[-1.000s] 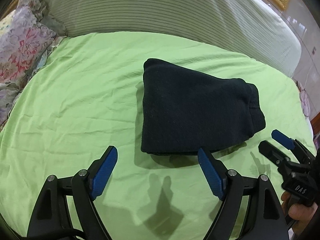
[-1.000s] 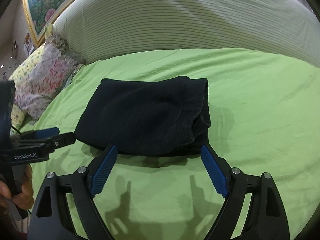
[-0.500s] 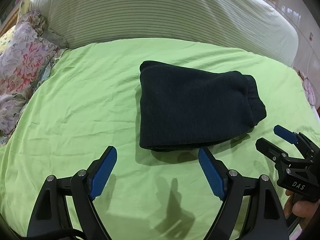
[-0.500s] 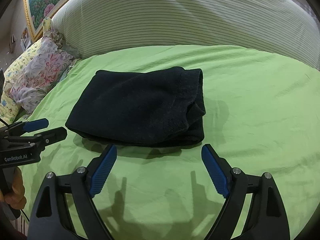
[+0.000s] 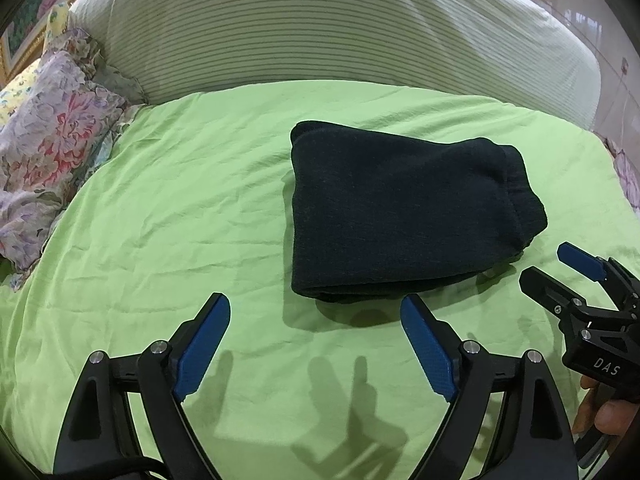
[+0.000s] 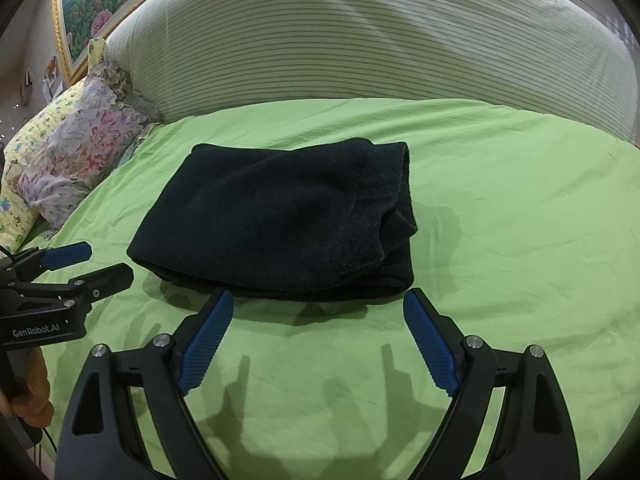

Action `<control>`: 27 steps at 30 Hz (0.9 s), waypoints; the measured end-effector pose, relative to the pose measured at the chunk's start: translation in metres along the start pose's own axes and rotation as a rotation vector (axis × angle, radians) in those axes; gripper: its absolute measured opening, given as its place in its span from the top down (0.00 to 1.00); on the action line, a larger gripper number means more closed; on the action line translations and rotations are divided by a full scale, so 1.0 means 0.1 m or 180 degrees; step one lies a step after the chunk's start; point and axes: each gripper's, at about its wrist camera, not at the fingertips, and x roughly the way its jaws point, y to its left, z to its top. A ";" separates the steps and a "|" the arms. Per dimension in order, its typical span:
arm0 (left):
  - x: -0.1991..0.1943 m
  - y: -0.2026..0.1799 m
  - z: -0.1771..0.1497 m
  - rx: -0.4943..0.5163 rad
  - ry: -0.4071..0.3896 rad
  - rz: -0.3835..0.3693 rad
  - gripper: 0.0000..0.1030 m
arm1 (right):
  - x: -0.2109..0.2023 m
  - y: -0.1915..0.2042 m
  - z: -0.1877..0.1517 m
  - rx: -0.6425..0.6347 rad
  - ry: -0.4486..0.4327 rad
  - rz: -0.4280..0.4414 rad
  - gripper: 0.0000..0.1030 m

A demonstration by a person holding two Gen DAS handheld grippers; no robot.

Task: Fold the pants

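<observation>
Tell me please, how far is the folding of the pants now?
It looks finished: the dark pants lie as a compact layered bundle on the green sheet. Nothing is in hand; the left gripper and the right gripper are both open, short of the bundle. At most the bunched right-hand end may need tidying.

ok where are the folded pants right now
The folded black pants lie on the green bedsheet, near the middle of both wrist views. They sit just ahead of the two open claws, touching neither, with the floral pillow off to their left.
</observation>
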 end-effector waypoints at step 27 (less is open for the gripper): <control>0.04 0.05 0.00 -0.0032 -0.0089 -0.0001 0.10 | 0.03 0.13 0.02 -0.0129 -0.0152 0.0011 0.15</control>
